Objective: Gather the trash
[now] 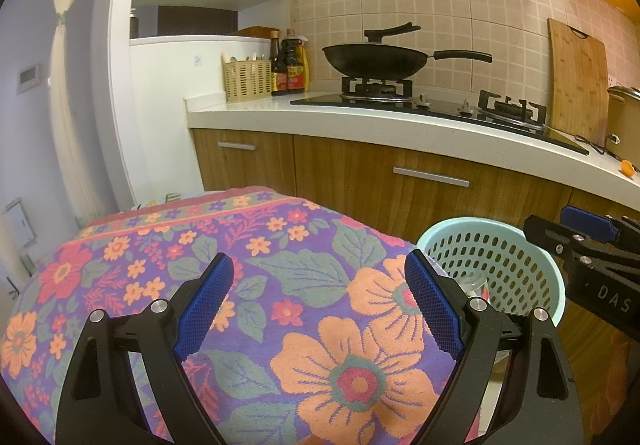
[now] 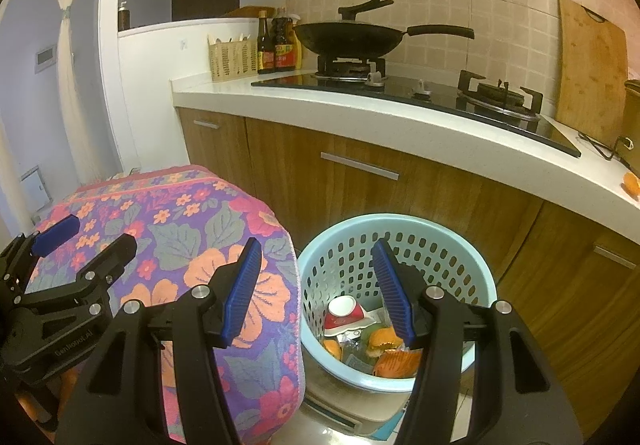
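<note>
My right claw (image 2: 316, 285) hangs over the near rim of the bin (image 2: 486, 277), its jaws spread wide with nothing between them. My left claw (image 1: 320, 305) is just as wide and just as empty, held over the flowered cloth (image 1: 280, 245) that covers the stand beside the bin.

The trash I can see is already in the bin: a red and white cup (image 2: 343, 315) lying tipped on its side near the left wall, orange peel (image 2: 386, 339) and some wrappers, too small to name, piled on the bottom. The cloth top shows no loose rubbish in either view, right out to its edges.

I judge that I am at the end of a drop, both claws free, so the step in hand is finding the next piece. One candidate shows: an orange scrap (image 2: 632, 183) at the far right end of the counter (image 2: 400, 133), close to its front edge. It looks like peel, though it is too small to be sure.

If that is the target, my right claw is the nearer one. The move calls for lifting clear of the bin rim, swinging right and up to counter height, then closing on the scrap from above without pushing it off the edge. The cord (image 2: 600, 149) lying just behind it is something to keep clear of.
</note>
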Tool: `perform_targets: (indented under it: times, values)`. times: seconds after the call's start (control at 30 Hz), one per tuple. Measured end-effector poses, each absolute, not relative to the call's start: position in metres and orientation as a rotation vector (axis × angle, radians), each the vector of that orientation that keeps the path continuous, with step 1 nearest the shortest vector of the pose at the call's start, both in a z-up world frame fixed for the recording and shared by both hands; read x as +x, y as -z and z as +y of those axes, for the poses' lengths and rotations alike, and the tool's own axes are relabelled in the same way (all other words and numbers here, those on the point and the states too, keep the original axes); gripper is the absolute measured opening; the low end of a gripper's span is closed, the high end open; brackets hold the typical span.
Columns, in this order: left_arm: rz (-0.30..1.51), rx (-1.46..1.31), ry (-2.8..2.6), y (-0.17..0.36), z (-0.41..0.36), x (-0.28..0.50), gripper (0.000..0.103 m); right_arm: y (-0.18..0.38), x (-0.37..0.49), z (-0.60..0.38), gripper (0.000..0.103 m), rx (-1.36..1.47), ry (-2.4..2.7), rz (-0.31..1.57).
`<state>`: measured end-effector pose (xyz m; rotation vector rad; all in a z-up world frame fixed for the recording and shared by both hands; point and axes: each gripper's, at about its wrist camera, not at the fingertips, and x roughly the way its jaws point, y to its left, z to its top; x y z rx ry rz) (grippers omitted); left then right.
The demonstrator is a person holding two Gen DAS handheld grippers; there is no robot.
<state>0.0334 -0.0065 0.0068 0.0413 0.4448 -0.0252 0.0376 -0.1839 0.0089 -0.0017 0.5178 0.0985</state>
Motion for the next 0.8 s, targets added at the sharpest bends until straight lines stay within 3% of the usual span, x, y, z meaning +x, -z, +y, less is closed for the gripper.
perform_targets:
  times: [0.8]
  values:
    - [0.436, 0.049, 0.013, -0.0086, -0.0102, 0.0311, 0.085, -0.0111, 0.0329, -0.1820, 0.054, 0.008, -0.094, 0.504]
